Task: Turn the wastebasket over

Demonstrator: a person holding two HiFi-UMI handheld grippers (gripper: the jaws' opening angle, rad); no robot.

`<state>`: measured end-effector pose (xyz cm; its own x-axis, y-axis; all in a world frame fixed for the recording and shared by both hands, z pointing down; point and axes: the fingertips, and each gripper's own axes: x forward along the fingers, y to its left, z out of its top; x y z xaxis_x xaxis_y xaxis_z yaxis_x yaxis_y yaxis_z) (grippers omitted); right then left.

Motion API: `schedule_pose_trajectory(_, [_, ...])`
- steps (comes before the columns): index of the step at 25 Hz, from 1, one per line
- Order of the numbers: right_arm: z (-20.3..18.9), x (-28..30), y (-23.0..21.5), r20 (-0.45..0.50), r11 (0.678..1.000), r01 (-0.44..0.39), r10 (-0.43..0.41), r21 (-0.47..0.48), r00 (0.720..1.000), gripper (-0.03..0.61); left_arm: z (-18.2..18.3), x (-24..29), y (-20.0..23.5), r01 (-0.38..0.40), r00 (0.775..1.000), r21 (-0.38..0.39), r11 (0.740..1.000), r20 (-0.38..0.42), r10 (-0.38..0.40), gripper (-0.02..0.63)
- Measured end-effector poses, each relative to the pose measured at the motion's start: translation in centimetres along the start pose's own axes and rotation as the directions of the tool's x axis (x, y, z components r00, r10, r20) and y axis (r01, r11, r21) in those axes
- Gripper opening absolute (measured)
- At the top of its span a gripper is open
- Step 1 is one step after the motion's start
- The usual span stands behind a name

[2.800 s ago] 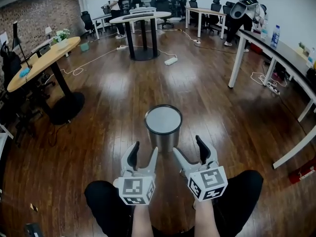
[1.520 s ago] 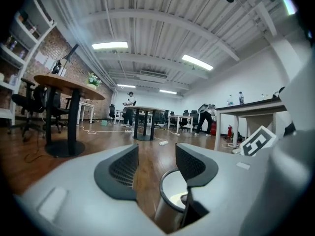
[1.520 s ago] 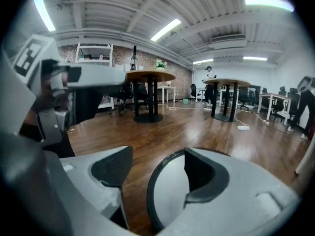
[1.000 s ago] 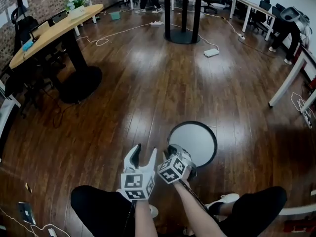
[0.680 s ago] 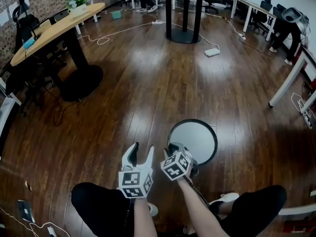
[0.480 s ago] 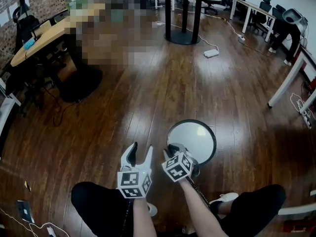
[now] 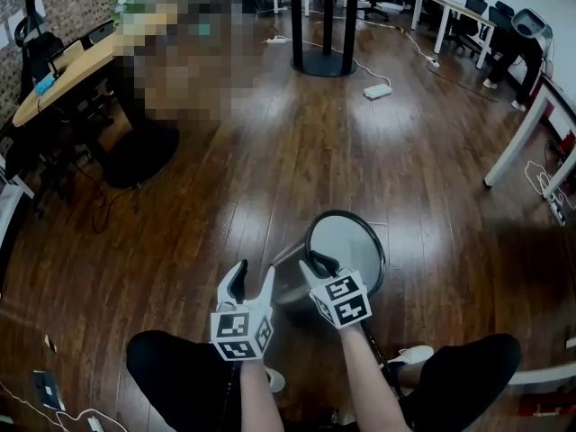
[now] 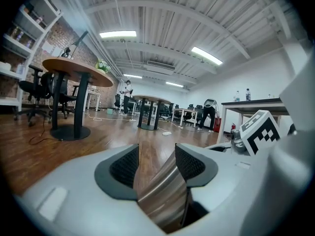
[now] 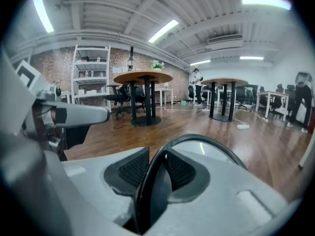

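The wastebasket [image 7: 351,241] is a steel can with a black rim, and it stands tilted on the wooden floor in front of my knees. My right gripper [image 7: 317,264] holds its near rim. In the right gripper view the black rim [image 9: 197,144] runs between the pads of the right gripper [image 9: 156,166], whose jaws have just been closing on it. My left gripper [image 7: 252,282] stands open just left of the can. In the left gripper view the steel wall [image 8: 162,195] shows low between the spread jaws of the left gripper [image 8: 156,154], and I cannot tell whether it touches them.
A round wooden table on a black pedestal [image 7: 139,151] stands at the left. Another pedestal table [image 7: 324,25] is farther off, with a white power strip [image 7: 376,90] on the floor near it. White desk legs [image 7: 513,142] stand at the right. My knees [image 7: 171,367] are just below the grippers.
The right gripper has risen and rolled with the rim in it. The can's near edge has come up, so its steel side now shows. The left gripper has stayed put.
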<state>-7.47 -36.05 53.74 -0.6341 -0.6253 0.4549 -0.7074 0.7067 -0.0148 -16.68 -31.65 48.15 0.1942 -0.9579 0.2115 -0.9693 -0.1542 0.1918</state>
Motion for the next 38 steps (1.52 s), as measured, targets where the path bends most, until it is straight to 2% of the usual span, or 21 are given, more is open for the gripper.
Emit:
schedule_pose_trajectory(3, [0.2, -1.4, -2.6, 0.064, 0.996, -0.002, -0.004, 0.094, 0.998, 0.101, -0.7, 0.2, -0.3, 0.008, 1.0, -0.001, 1.0, -0.013, -0.008, 0.256])
schedule_pose_trajectory(6, [0.0, -3.1, -5.3, 0.163, 0.978, -0.042, 0.009, 0.204, 0.987, 0.101, -2.0, 0.5, -1.0, 0.019, 0.999, -0.008, 1.0, -0.037, -0.019, 0.256])
schedule_pose_trajectory(8, [-0.7, -4.2, -7.0, 0.246, 0.943, -0.089, 0.008, 0.32, 0.969, 0.101, -2.6, 0.7, -1.6, 0.033, 0.998, -0.012, 0.999, -0.05, -0.034, 0.256])
schedule_pose_trajectory(11, [-3.1, -5.3, -9.6, 0.323, 0.855, -0.137, -0.037, 0.5, 0.946, 0.088, -3.2, 1.2, -2.5, 0.05, 0.997, -0.007, 0.999, -0.066, -0.051, 0.256])
schedule_pose_trajectory(13, [-6.6, -5.6, -10.8, 0.262, 0.817, -0.089, -0.078, 0.57, 0.962, 0.067, -3.6, 1.4, -2.9, 0.057, 0.995, -0.001, 0.998, -0.079, -0.057, 0.256])
schedule_pose_trajectory(16, [-13.8, -5.3, -11.0, 0.066, 0.797, 0.048, -0.11, 0.602, 0.992, 0.057, -4.4, 1.6, -3.1, 0.058, 0.993, 0.009, 0.998, -0.099, -0.057, 0.256])
schedule_pose_trajectory(18, [-16.1, -5.3, -10.5, 0.053, 0.765, 0.055, -0.116, 0.642, 0.992, 0.056, -5.2, 1.8, -3.3, 0.06, 0.991, 0.012, 0.998, -0.117, -0.059, 0.256])
schedule_pose_trajectory(19, [-16.3, -5.5, -10.4, 0.065, 0.759, 0.053, -0.125, 0.649, 0.99, 0.052, -5.6, 2.0, -3.4, 0.064, 0.99, 0.013, 0.998, -0.127, -0.062, 0.256])
schedule_pose_trajectory(22, [-16.1, -5.4, -10.2, 0.047, 0.793, 0.089, -0.147, 0.603, 0.988, 0.06, -6.8, 2.3, -3.7, 0.069, 0.985, 0.012, 0.998, -0.157, -0.067, 0.258])
schedule_pose_trajectory(29, [-15.7, -5.8, -10.4, -0.039, 0.842, 0.183, -0.189, 0.507, 0.981, 0.071, -7.4, 2.3, -3.8, 0.075, 0.984, 0.003, 0.997, -0.165, -0.073, 0.258])
schedule_pose_trajectory(31, [-14.7, -6.4, -10.9, -0.044, 0.863, 0.224, -0.229, 0.454, 0.972, 0.155, -7.9, 2.4, -3.3, 0.063, 0.982, 0.009, 0.998, -0.177, -0.061, 0.258])
schedule_pose_trajectory(35, [-12.3, -6.7, -11.1, -0.044, 0.916, 0.253, -0.252, 0.313, 0.967, 0.167, -9.8, 2.8, 0.1, -0.029, 0.975, -0.011, 1.0, -0.218, 0.026, 0.277])
schedule_pose_trajectory(37, [-12.3, -6.5, -11.0, -0.067, 0.925, 0.258, -0.249, 0.278, 0.966, 0.167, -11.1, 3.0, 2.7, -0.093, 0.969, -0.059, 0.994, -0.233, 0.077, 0.291])
schedule_pose_trajectory(38, [-12.6, -6.3, -11.0, -0.082, 0.925, 0.258, -0.245, 0.278, 0.966, 0.167, -11.8, 3.1, 3.8, -0.111, 0.97, -0.109, 0.988, -0.226, 0.084, 0.305])
